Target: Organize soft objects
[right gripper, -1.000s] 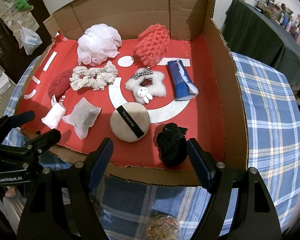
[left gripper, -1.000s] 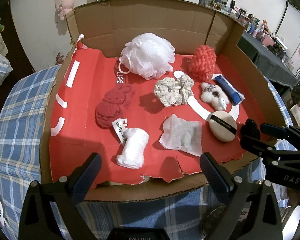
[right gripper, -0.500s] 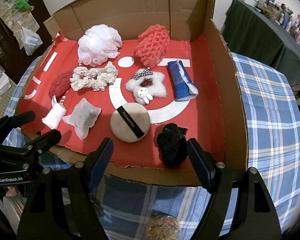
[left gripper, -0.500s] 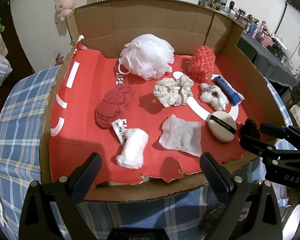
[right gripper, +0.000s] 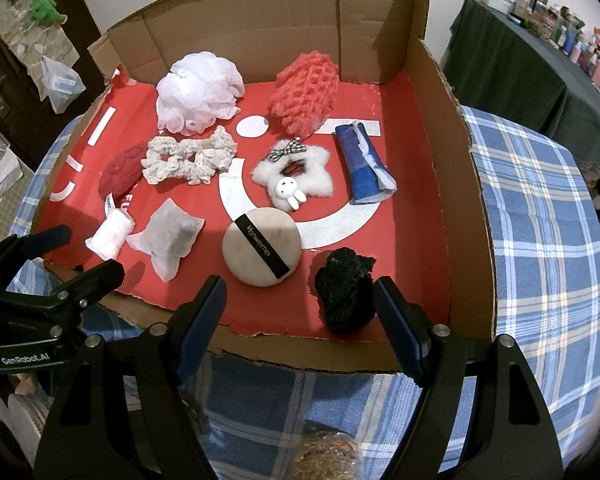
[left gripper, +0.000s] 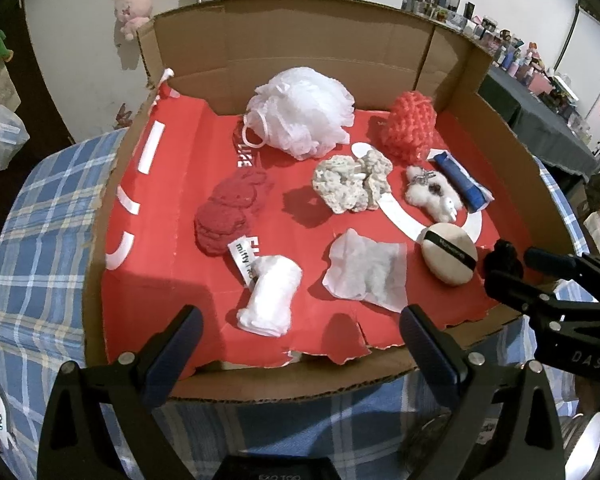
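Observation:
Several soft things lie in an open cardboard box with a red floor. At the back are a white mesh pouf and a coral knitted piece. In the middle are a cream crochet scrunchie, a dark red fuzzy piece, a white fluffy star clip and a blue roll. Near the front are a white roll, a white pouch, a round powder puff and a black scrunchie. My left gripper and right gripper are open and empty, just outside the box's front edge.
The box sits on a blue plaid tablecloth. A dark table with small bottles stands at the far right. Plastic bags hang at the left wall. Plush toys hang behind the box.

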### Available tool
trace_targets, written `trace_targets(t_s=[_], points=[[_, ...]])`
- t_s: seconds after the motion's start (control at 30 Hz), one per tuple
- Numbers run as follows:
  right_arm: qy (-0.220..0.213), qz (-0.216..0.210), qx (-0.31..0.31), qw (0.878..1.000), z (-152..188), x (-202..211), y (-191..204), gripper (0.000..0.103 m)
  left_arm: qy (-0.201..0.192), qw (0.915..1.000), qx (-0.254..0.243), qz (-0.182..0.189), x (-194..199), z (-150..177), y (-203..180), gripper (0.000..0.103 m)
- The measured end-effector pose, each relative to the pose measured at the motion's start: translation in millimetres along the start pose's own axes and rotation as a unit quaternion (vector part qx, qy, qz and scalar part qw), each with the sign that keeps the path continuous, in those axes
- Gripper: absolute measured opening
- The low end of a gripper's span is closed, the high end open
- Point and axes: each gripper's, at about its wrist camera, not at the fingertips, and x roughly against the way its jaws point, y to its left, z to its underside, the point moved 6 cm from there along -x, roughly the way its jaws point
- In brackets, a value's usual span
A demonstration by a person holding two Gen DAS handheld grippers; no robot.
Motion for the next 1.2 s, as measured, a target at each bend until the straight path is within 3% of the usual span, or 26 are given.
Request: trace_targets(t_s=[0.23,0.4,0.47,0.53,0.73,0.87,1.0,1.2], points=[[-0.036,-0.004,-0.005,0.999,-9.6,30.3,2.7,0.075,-0.047,0.9987,0.021,-0.001,44.6,-5.2,6.1,0.1],[-0.092,-0.004,-0.003,0.996,-10.0,86.4,8.1,0.075,-0.122,0.9925,0.011,0.001,111.5,6.3,1.6,0.103],[-0.116,-0.011,0.003,0.993,-1.7,112.0,14.9,0.077,-0.159,0.9872,0.008,0.012,140.7,19.6,-3.3,0.103],[-0.141,-0.019,0.012,0.99,13.1,136.3,22.1,0.085,-0.188,0.9817,0.008,0.03,166.7,38.3,-7.6,0.103],[-0.205,-0.018,0.031,0.978,71.9,179.5,34.5,0.097,-0.235,0.9709,-0.007,0.045,192.5,94.6,-21.3,0.103],[-0.224,0.0,0.026,0.974,116.7,171.7,36.9,0.098,-0.234,0.9717,-0.012,0.033,179.5,126.0,-23.5,0.103],[-0.21,0.024,0.02,0.977,149.9,142.5,34.2,0.098,-0.217,0.9759,-0.01,0.018,151.3,146.9,-21.2,0.103],[-0.167,0.033,0.006,0.985,176.9,89.9,25.4,0.098,-0.154,0.988,0.006,0.008,93.4,162.8,-15.2,0.103]])
